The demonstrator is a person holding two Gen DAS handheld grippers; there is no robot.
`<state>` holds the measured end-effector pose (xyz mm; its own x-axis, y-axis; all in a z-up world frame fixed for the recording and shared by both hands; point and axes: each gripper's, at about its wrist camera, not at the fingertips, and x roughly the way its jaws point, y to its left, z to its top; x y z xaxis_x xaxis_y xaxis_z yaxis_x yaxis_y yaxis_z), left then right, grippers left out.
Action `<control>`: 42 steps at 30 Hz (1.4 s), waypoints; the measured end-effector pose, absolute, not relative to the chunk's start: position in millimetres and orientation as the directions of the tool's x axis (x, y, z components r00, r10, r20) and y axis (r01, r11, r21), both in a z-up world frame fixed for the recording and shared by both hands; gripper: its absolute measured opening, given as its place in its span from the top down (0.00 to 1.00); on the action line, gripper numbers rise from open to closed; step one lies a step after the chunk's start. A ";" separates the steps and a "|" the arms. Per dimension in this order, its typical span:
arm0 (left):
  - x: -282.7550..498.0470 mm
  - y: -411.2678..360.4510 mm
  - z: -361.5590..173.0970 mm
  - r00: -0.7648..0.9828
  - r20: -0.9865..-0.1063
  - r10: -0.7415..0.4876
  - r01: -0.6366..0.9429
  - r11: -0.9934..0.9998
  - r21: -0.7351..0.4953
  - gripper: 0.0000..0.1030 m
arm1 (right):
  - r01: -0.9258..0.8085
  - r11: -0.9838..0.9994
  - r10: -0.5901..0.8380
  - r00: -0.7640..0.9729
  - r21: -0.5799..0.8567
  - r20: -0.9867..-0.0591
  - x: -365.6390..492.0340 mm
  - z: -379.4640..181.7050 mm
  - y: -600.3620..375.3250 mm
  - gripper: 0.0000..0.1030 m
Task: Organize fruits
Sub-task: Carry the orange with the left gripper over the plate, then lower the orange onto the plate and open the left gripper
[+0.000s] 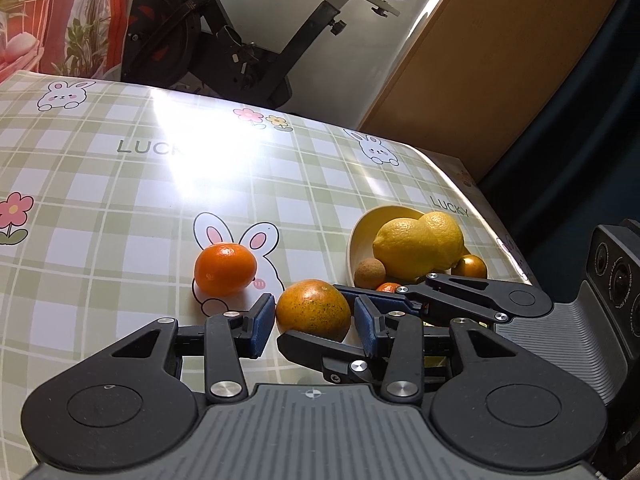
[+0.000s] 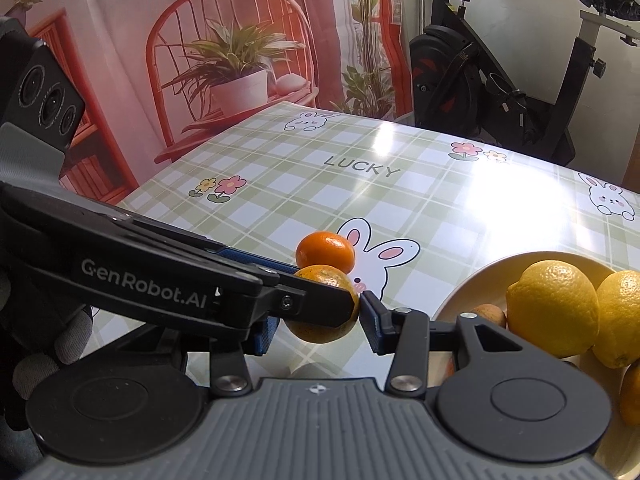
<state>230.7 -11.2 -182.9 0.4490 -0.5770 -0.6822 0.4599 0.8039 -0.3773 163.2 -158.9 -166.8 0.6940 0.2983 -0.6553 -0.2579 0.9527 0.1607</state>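
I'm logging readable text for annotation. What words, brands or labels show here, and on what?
"LUCKY": printed on the checked tablecloth; it appears again near the cloth's edge behind the yellow bowl, and once partly washed out by glare.
"GenRobot.AI": on the side of the left gripper.
Small ring lettering around the lenses of the right gripper's camera: too small to read.

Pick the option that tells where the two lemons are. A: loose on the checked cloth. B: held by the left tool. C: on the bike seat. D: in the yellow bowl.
D: both lemons sit inside the yellow bowl, while the two oranges lie on the cloth outside it.
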 end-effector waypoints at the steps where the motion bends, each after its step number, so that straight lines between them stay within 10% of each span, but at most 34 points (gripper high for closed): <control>1: 229.3 -13.8 -180.5 0.450 -0.683 -0.575 0.468 0.803 -0.368 0.56 | -0.256 0.953 0.297 0.698 0.161 -0.652 161.7 -165.8 -159.4 0.55; 42: 209.9 -153.7 -168.0 0.383 -0.755 -0.532 0.671 0.722 -0.168 0.55 | 0.013 0.951 0.155 0.843 0.308 -0.515 82.3 -165.8 -282.9 0.55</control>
